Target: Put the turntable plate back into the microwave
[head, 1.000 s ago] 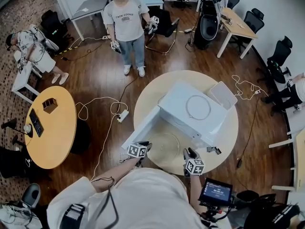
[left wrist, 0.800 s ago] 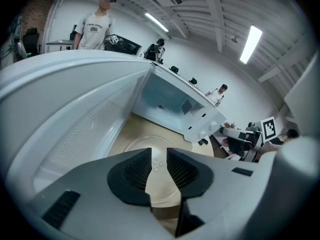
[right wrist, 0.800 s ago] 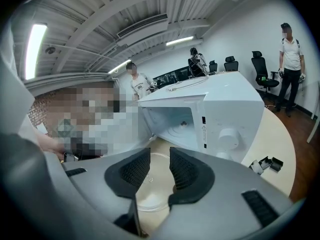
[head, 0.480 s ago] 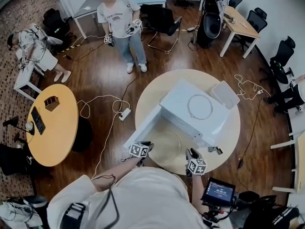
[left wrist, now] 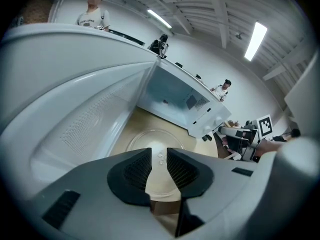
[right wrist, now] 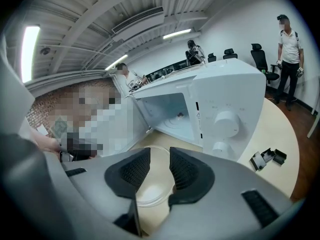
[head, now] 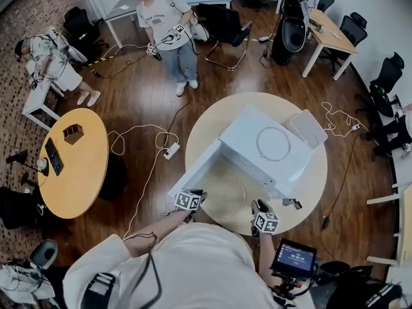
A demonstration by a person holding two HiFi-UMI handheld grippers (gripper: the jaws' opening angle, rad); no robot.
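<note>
On the table [head: 308, 180], the turntable plate [head: 222, 195] still lies before the microwave [head: 270, 148]

The head view looks steeply down from high up, with the microwave [head: 267, 148] in the middle. Both gripper views sit low and close, facing its open front; both show the glass plate [left wrist: 155, 140].

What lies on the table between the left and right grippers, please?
The glass turntable plate lies flat between the left gripper and the right gripper; the head view shows it.
</note>
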